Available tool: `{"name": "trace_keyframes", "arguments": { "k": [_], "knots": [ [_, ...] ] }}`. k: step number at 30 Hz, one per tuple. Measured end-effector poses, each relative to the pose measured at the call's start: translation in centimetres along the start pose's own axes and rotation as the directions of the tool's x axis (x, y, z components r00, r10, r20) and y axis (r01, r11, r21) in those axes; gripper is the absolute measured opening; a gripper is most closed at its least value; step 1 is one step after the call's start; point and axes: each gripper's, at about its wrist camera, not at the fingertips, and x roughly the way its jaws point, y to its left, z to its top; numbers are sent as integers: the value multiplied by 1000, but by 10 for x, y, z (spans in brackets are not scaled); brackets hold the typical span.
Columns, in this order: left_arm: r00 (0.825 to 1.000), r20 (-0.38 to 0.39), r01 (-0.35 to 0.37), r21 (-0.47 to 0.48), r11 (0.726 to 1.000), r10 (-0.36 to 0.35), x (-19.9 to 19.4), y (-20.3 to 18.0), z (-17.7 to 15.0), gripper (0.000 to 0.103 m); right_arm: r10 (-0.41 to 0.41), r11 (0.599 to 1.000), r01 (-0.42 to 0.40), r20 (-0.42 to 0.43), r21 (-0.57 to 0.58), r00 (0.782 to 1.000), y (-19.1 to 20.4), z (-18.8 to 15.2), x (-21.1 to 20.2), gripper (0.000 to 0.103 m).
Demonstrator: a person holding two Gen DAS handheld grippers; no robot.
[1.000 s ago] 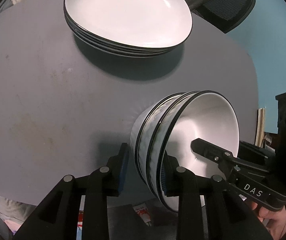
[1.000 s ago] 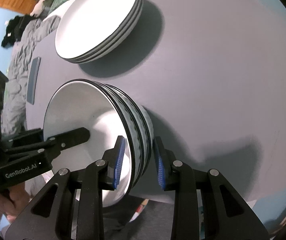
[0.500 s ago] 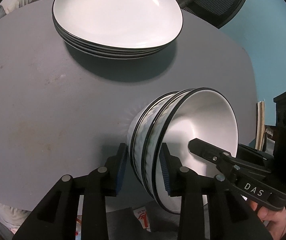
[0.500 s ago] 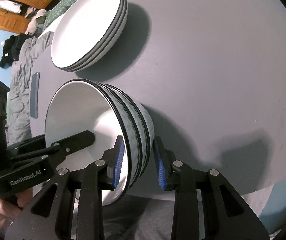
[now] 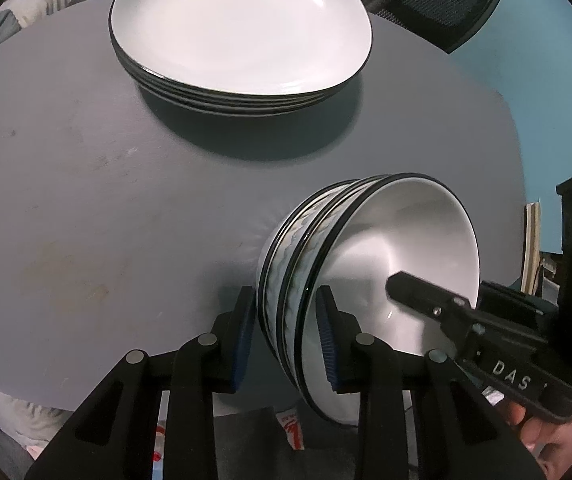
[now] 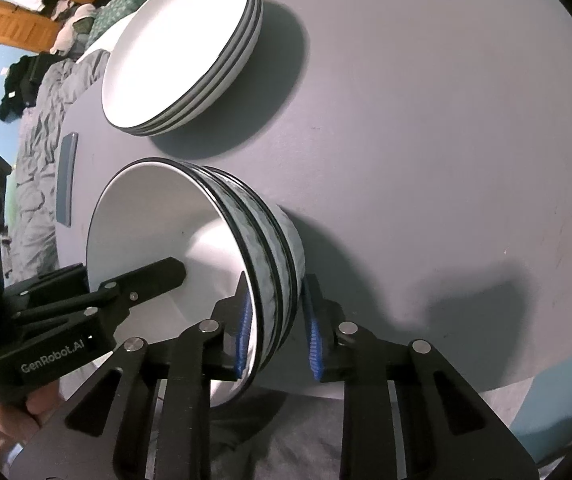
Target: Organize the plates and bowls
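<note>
While the nested bowl stack point(image 5: 370, 280) is tipped on its side at the tabletop point(image 5: 86, 200) near edge, its rim is straddled by both tongs. Left tongs point(image 5: 286, 336): narrowly open, one pad inside the top bowl, one outside the wall; firm contact cannot be told. Right tongs point(image 6: 278, 328): same straddle at the opposite rim, clamping also not confirmed. Plate stack point(image 5: 242, 36) is seen at 12 o'clock in the left view, 11 o'clock of the bowls in the right view, apart from them.

Nested white bowls point(image 5: 370, 264) near stacked white plates point(image 5: 242, 28), both black-rimmed.
</note>
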Motion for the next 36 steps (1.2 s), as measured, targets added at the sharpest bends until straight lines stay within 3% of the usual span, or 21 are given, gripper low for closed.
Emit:
{"name": "trace_keyframes", "arguments": {
  "k": [10,21,29,36],
  "knots": [
    [1000,15,-10,1,1000,10,-17,1,4,29,-10,1000,10,3,-28,1000,20,12,-3,20],
    [996,91,14,-1,1000,-14,-61,10,19,29,-10,996,15,60,-84,998,50,33,-29,20],
    [986,167,3,6,1000,-4,-92,14,51,29,-5,992,18,104,-126,995,73,63,-44,20],
    [978,209,-16,0,1000,16,-102,17,97,29,-3,989,21,126,-144,992,82,97,-44,20]
  ]
}}
